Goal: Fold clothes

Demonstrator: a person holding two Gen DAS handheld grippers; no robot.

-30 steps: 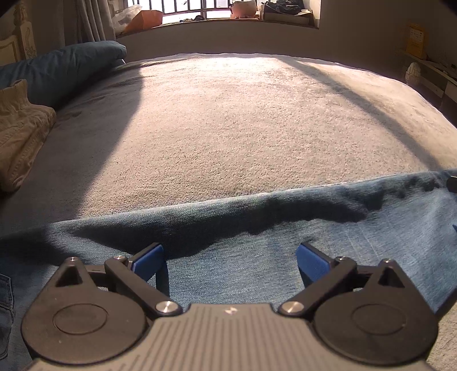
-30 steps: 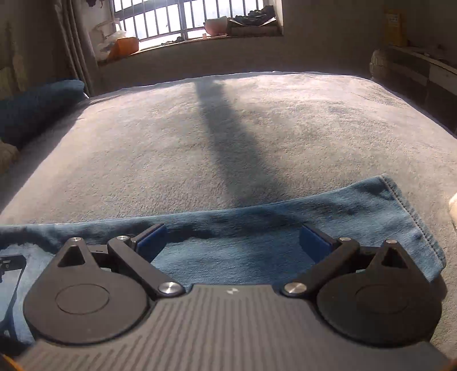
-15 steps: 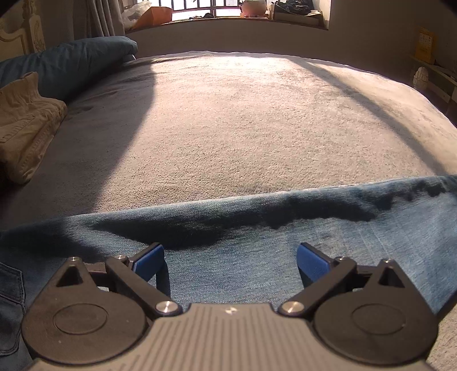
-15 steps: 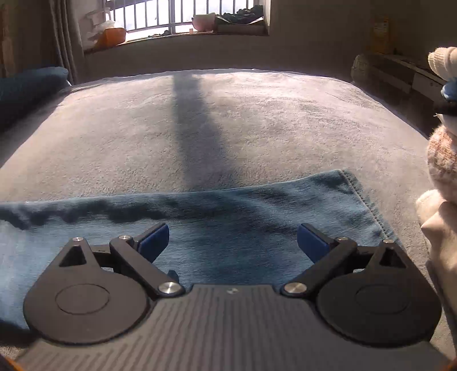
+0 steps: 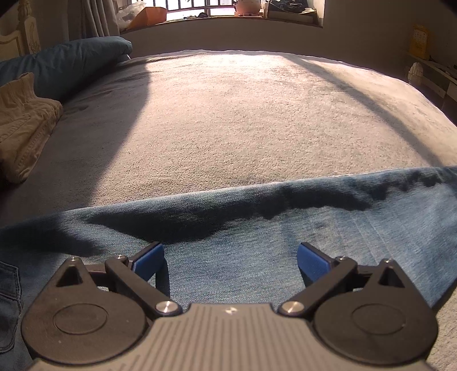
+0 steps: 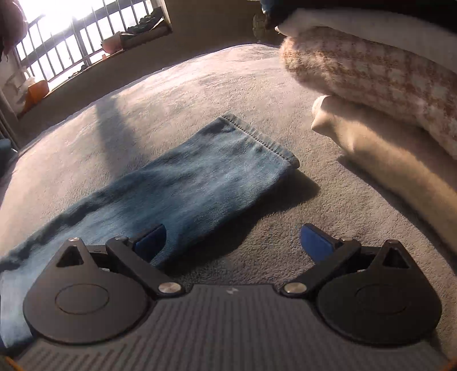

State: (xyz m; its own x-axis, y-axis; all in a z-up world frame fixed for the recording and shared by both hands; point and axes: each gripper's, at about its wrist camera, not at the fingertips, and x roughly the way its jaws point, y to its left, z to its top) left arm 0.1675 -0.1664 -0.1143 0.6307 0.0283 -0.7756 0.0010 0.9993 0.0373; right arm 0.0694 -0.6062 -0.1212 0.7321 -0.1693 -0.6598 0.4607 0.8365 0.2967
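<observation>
Where the grey blanket (image 5: 242, 120) covers the bed, blue jeans (image 5: 257, 234) lie flat near its front edge, left gripper (image 5: 230, 261) spread wide and empty above denim, right gripper (image 6: 232, 241) equally released over the leg's edge, hem (image 6: 257, 137) and folded knitwear (image 6: 371, 74) visible only in right view.

Black hand-held gripper (image 5: 230, 264), blue pads (image 5: 150, 261), silver screws, ribbed grey housing

A wide bed under a pale plush blanket (image 5: 242, 114) fills the room, sunlight and long shadows lying across it. Beyond its far edge runs a low wall with a barred window (image 6: 57, 54), its sill (image 5: 222, 20) cluttered with a pot and boxes. A dark blue pillow (image 5: 65, 62) lies at the left by a curtain (image 5: 97, 17).
</observation>
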